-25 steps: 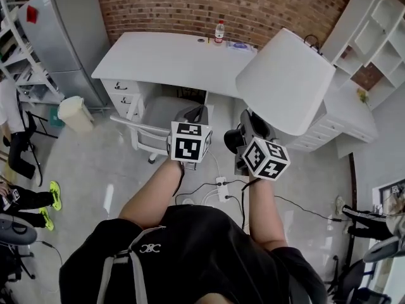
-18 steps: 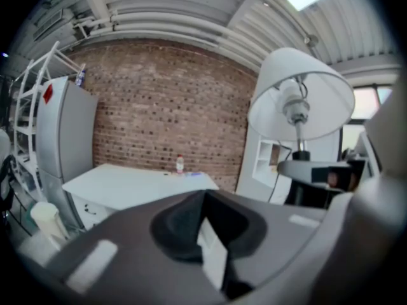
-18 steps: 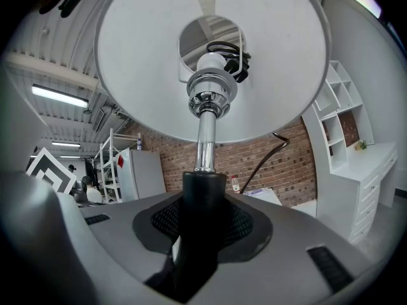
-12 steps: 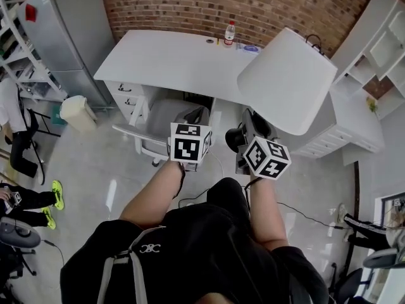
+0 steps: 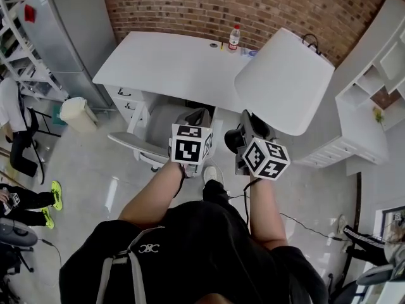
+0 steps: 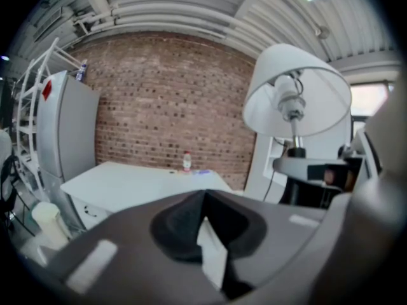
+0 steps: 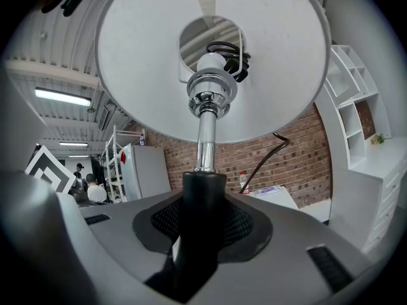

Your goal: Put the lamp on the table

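right fingers tight around lamp

No legible wording, number or brand recorded. The white emblem on the black shirt cannot be read (likewise the bottle label, too small).

The head view looks steeply down, well back from the worktop. The left hand-held gripper view faces level over that worktop toward the brick wall behind it. The right hand-held gripper view sits close under the lamp. All three share the worktop's bottle.
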Available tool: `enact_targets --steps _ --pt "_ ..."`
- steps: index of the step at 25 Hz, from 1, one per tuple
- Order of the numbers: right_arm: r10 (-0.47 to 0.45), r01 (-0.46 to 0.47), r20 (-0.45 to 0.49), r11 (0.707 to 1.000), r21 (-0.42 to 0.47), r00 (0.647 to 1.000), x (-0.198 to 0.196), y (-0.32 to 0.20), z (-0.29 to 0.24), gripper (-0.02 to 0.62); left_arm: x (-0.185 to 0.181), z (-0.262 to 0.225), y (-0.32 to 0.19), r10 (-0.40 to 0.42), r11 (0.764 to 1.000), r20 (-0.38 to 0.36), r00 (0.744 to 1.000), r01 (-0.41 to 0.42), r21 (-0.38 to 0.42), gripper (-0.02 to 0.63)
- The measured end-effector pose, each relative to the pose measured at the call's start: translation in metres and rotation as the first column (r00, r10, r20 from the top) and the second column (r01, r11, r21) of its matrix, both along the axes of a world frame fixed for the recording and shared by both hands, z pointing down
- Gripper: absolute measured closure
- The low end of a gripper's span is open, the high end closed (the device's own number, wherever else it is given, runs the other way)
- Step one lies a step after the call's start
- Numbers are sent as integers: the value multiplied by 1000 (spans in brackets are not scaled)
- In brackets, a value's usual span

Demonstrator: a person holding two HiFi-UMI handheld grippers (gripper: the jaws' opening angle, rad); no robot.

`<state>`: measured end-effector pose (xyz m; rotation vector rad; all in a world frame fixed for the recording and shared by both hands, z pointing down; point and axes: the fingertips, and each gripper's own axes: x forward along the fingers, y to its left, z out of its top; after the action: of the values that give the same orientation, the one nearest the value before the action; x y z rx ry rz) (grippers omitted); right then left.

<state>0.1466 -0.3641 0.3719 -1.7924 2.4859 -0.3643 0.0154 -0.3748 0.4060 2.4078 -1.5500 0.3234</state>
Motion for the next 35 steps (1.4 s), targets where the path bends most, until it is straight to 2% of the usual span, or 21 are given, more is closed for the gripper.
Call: enact_targets --steps 5,10,14,17,25,35 --pt "-19 19 -12 1000 -12 1000 13 -59 14 476 8 9 -55 -27 1000 11 1000 27 -12 609" --pt "-53 52 -34 998 -26 998 23 -143 19 476 20 7 -125 -41 999 58 997 42 -14 609" --pt "-78 78 -5 997 -29 997 24 -212 16 476 15 -1 -184 -80 997 56 995 81 -16 609" --pt "-86 85 -21 996 -33 996 24 -259 22 476 8 -2 -218 -111 993 51 993 112 -24 609" --pt "-94 94 -88 996 -3 992 15 -381 51 476 -12 34 -299 -173 980 62 983 178 -93 609" --pt "-99 100 -140 995 1 985 22 -525 107 476 -15 80 -383 -215 962 47 975 220 -162 609"
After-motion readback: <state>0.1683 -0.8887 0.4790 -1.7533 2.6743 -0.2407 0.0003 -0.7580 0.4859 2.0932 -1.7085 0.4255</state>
